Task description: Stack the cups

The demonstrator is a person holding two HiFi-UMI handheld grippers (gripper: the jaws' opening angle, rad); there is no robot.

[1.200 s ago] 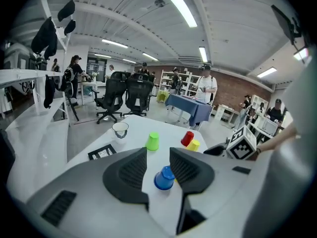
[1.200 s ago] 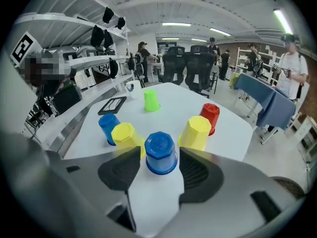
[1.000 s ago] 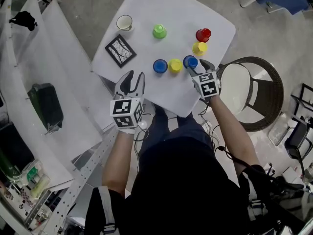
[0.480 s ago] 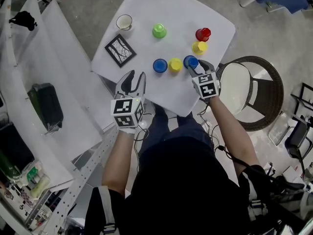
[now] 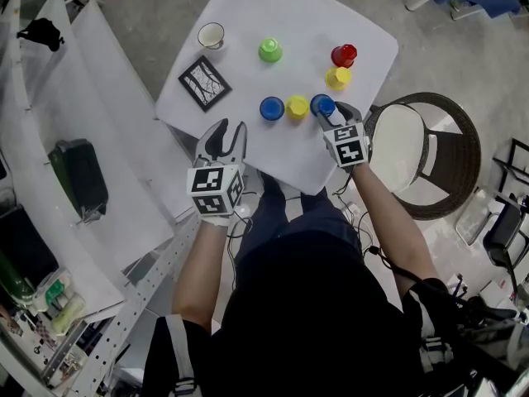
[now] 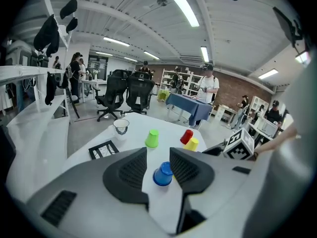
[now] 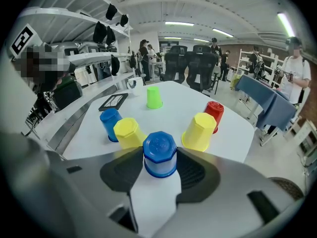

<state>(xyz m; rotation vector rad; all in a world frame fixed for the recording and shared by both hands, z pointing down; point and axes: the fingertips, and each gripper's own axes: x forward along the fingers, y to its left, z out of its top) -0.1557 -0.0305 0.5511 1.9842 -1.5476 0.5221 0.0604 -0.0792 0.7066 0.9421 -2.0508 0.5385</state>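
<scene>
- Bench (image 5: 281, 7): white, carries all items.
- My L hand-held gripper (image 5: 225, 131): jaws apart, nothing betw. them, at the bench's near edge.
- My R hand-held gripper (image 5: 335, 116): jaws just been closing, now clamped on gripped blue cup (image 7: 159, 152). The cup is inverted and stands on the bench, near R side.
- Framed pic (image 5: 203, 84): flat, L side.
- Same row, inverted: yellow cup (image 5: 297, 107) just beside the gripped one, then second blue cup (image 5: 271, 108).
- Farther off: green cup (image 5: 269, 50); red cup (image 5: 344, 55) just beside far yellow cup (image 5: 337, 78).

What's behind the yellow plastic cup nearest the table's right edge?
An upside-down red plastic cup, just behind the yellow plastic cup; from the right gripper view its lower left side is covered.
</scene>
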